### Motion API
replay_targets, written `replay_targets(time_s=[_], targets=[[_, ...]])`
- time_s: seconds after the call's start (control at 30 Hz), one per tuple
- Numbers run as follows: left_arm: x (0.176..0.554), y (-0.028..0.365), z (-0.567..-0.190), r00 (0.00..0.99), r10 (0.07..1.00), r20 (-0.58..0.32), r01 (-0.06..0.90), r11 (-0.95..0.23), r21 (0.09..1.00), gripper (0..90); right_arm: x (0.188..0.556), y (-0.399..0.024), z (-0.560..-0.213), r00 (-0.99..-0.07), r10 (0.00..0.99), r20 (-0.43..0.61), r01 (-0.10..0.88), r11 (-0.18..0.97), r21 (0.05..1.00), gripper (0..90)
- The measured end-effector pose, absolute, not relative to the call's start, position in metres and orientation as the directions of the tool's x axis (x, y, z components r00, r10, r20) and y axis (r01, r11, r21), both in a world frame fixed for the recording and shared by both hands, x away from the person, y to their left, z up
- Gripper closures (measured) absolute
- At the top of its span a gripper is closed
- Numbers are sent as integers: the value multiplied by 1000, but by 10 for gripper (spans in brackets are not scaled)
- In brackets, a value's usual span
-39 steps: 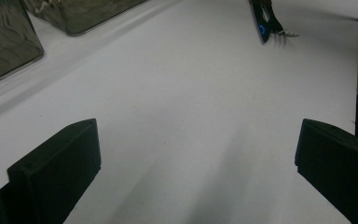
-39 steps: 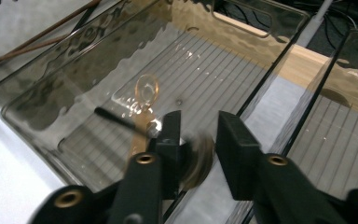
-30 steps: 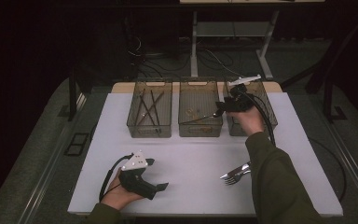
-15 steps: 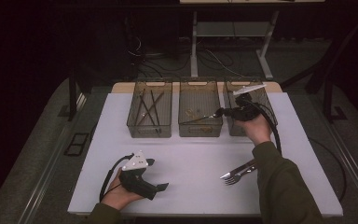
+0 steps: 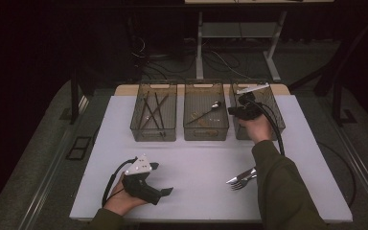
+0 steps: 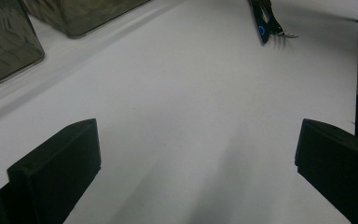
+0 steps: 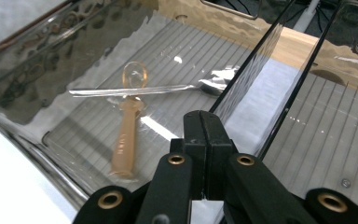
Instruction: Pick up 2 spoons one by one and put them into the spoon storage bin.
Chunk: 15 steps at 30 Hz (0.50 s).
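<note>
Two spoons lie crossed in the ribbed clear middle bin (image 7: 98,28): metal spoon (image 7: 135,88), glossy; amber plastic spoon (image 7: 127,123). Right gripper (image 7: 204,122) jaws together, empty.

Overhead light picks out a white table (image 5: 201,163) while the room behind it falls into near darkness.

Seen from above, the picture is dim, grainy and soft, its edges dropping to black. The left gripper view is evenly lit, with faint soft shadows on the tabletop and black jaws blurred at close range. In the right gripper view, glare streaks the clear bin (image 7: 242,88) walls, warped reflections ripple along them, and a metal spoon (image 7: 140,88) flashes bright highlights.
</note>
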<state>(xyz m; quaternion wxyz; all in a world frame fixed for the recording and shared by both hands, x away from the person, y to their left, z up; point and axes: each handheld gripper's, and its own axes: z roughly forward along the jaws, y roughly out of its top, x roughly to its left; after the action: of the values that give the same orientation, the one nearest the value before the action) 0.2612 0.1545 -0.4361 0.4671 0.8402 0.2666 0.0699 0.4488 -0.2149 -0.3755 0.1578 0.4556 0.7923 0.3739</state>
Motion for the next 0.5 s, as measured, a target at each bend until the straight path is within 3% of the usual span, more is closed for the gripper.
replay_targets(time_s=[0.1, 0.3, 0.5], targets=[[262, 155, -436, 849, 512, -130, 380, -420, 824, 0, 442, -216, -373, -547, 829, 114, 595, 289, 750, 858], [261, 155, -436, 846, 518, -130, 382, -417, 825, 0, 419, -220, -368, -592, 794, 138, 559, 282, 779, 667], [261, 154, -437, 844, 520, -131, 384, -414, 825, 0, 396, -230, -369, -620, 774, 133, 534, 291, 794, 534]])
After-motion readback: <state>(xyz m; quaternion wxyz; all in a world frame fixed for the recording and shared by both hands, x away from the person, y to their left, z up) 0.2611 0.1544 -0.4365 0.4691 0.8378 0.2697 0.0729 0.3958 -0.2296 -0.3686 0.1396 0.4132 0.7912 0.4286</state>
